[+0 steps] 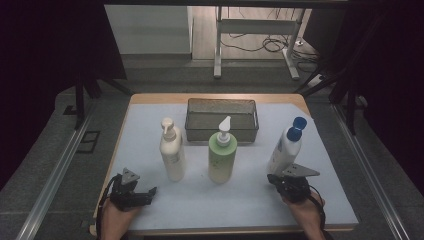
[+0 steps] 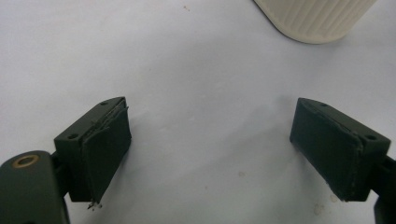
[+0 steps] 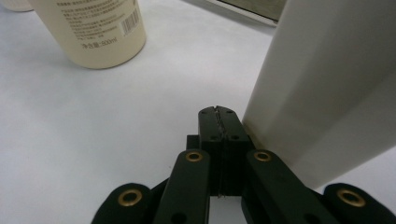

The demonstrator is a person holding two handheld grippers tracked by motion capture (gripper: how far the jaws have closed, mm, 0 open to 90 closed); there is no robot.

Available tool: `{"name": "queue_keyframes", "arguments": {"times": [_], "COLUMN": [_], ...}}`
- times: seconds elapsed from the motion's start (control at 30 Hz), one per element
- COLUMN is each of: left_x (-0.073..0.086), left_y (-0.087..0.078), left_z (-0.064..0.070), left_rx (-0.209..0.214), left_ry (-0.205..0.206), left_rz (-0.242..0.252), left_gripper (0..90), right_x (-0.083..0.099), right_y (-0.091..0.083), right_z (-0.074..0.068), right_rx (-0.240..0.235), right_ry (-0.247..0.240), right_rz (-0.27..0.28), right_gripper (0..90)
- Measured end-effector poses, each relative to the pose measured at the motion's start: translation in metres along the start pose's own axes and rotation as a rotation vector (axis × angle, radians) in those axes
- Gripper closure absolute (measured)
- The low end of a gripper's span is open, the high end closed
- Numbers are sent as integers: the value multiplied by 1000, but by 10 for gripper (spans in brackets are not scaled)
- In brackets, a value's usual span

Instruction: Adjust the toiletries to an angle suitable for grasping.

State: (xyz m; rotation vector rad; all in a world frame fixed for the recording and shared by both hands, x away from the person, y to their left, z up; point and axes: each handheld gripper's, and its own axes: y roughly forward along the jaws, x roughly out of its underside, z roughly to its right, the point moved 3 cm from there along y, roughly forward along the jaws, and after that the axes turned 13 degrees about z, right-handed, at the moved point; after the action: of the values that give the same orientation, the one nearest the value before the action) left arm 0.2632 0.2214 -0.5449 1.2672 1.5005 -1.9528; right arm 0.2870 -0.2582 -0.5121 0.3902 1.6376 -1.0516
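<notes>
The right gripper (image 3: 219, 112), jaws clenched on nothing, is sitting just beside the blue-capped bottle (image 1: 285, 149) and risking toppling it, while the left gripper (image 2: 210, 144) is resting released.

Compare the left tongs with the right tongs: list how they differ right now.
The left tongs stand wide open with bare table between the jaws; the right tongs are pressed shut on nothing. The left tongs sit short of the cream pump bottle; the right tongs sit beside the blue-capped bottle. Both are black and held low over the table.
</notes>
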Motion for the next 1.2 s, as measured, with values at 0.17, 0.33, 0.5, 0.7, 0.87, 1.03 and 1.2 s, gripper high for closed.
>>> {"name": "queue_keyframes", "arguments": {"times": [0.17,0.33,0.5,0.7,0.87,1.03,1.2], "left_x": [0,0,0,0,0,0,0], "left_y": [0,0,0,0,0,0,0], "left_z": [0,0,0,0,0,0,0], "left_rx": [0,0,0,0,0,0,0], "left_ry": [-1,0,0,-1,-1,-1,-1], "left_rz": [0,0,0,0,0,0,0], "left_gripper": [122,121,121,122,121,121,122], "right_x": [1,4,5,7,9,11,14], "right_y": [-4,-5,-8,-10,-10,-13,-17], "right_z": [5,10,16,21,23,31,37], "right_rx": [11,20,40,37,43,60,65], "right_ry": [6,12,13,24,22,27,39], "right_rz": [-3,-16,-18,-24,-39,-49,-49], "right_gripper": [893,893,893,892,893,892,892]}}
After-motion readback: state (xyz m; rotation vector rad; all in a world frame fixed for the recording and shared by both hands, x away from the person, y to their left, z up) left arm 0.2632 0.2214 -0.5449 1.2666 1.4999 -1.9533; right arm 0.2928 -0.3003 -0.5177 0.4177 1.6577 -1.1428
